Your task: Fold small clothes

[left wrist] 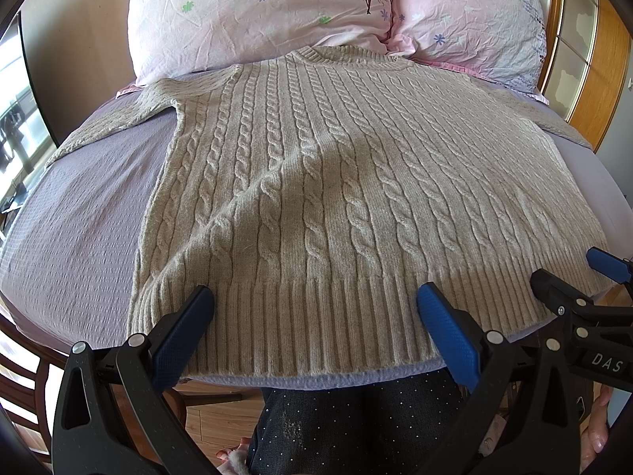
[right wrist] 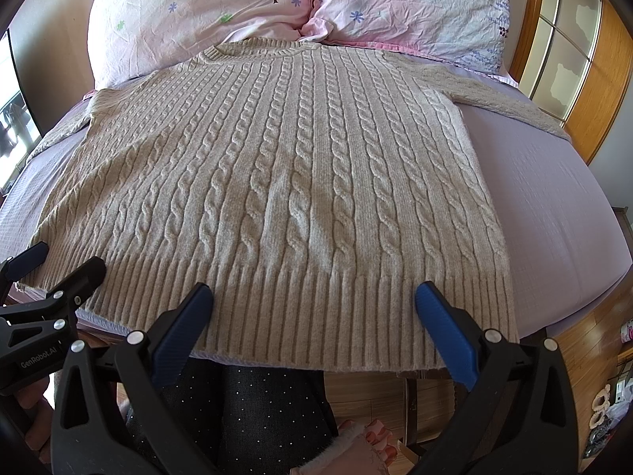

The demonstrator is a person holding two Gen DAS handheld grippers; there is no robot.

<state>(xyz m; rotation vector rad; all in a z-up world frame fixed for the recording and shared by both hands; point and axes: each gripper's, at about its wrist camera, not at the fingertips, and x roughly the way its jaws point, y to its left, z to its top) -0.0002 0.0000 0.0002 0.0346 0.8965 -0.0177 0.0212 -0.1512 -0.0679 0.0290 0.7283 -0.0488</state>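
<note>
Sweater, beige cable-knit wool (left wrist: 316, 182), lay flat, collar toward twelve o'clock, hem at six; left gripper (left wrist: 315, 301) and right gripper (right wrist: 314, 299) gaped empty.

Two pink floral pillows (left wrist: 261, 19) (right wrist: 415, 12) fill the top of each frame. A lavender bedsheet (right wrist: 554, 206) spreads below them, wooden flooring (left wrist: 221, 419) shows at the bottom, and a wood-framed panel (right wrist: 569, 47) stands at upper right.
</note>
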